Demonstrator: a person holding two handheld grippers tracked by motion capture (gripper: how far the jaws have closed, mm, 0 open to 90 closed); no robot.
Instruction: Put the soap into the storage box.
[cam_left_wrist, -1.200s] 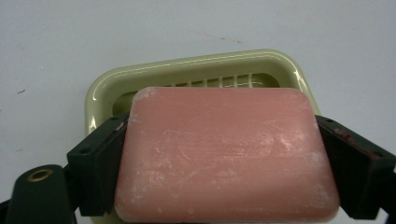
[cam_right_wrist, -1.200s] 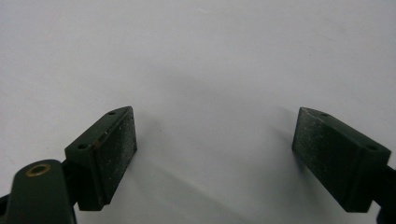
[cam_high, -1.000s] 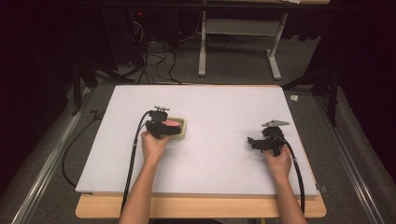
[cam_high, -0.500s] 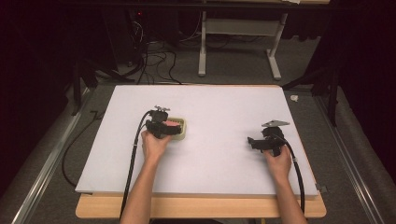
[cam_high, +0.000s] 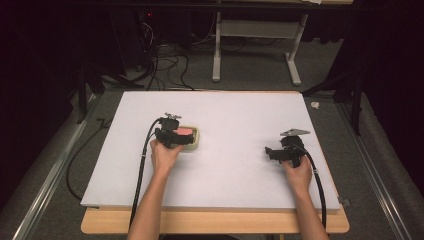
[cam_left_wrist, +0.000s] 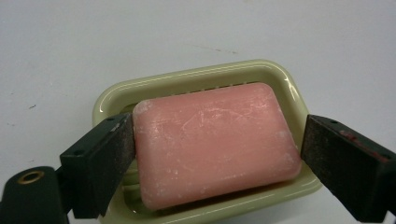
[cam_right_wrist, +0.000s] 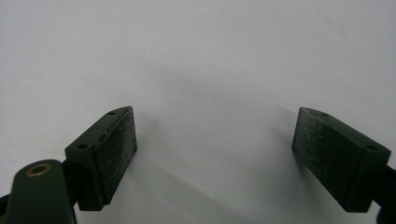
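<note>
A pink soap bar lies in a pale green soap dish on the white board. My left gripper straddles the bar. Its jaws have just been opening: the left pad sits at the soap's end, and the right pad stands a little off the other end. In the high view the left gripper hovers over the dish left of centre. My right gripper rests at the right of the board. Its jaws are wide apart, with bare white surface between them.
The white board covers a wooden table whose front edge shows below it. Cables trail from both grippers toward the near edge. Beyond the far edge are floor cables and a white table frame.
</note>
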